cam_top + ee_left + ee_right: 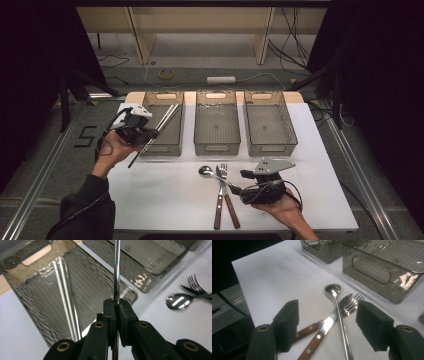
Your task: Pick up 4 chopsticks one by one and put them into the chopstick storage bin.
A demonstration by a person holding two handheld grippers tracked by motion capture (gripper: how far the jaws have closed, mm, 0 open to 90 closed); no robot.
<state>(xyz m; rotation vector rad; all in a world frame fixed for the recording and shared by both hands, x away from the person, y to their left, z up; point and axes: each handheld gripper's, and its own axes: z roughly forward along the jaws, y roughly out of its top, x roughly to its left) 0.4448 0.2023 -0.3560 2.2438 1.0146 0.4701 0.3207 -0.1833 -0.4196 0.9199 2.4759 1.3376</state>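
At the counter's [165, 200] near edge, toward its right corner: right claw [243, 174] on an upturned hand [285, 210], jaws wide apart with nothing between them, aimed at the cutlery just beside it. In the right gripper view, same claw [327, 322] framing that cutlery from above without touching it. Just left of the claw, near the middle of the near edge: wood-handled knife [218, 207] and wood-handled fork [229, 197], crossed over each other, handles toward the near edge, tines and blade tip pointing to the far edge. Across both, a metal spoon [210, 173], bowl at the far left of the group, handle running toward the right claw. In the right gripper view, spoon [337, 307] on top of knife [324, 326] and fork [350, 305].

Farther back, at the left edge: left claw [152, 134] in the left hand [112, 150], raised off the counter, jaws together and clamped on a thin metal chopstick [137, 156]. Chopstick tilted, lower end hanging past the near wall of the left bin [162, 150]. In the left gripper view, claw [116, 315] pinching the chopstick [116, 272], which rises straight up over the bin [30, 312].

Along the far edge: three clear bins in a row, left one holding metal chopsticks [167, 117] leaning lengthwise, middle bin [216, 147] and right bin [272, 147] beside it, close together.
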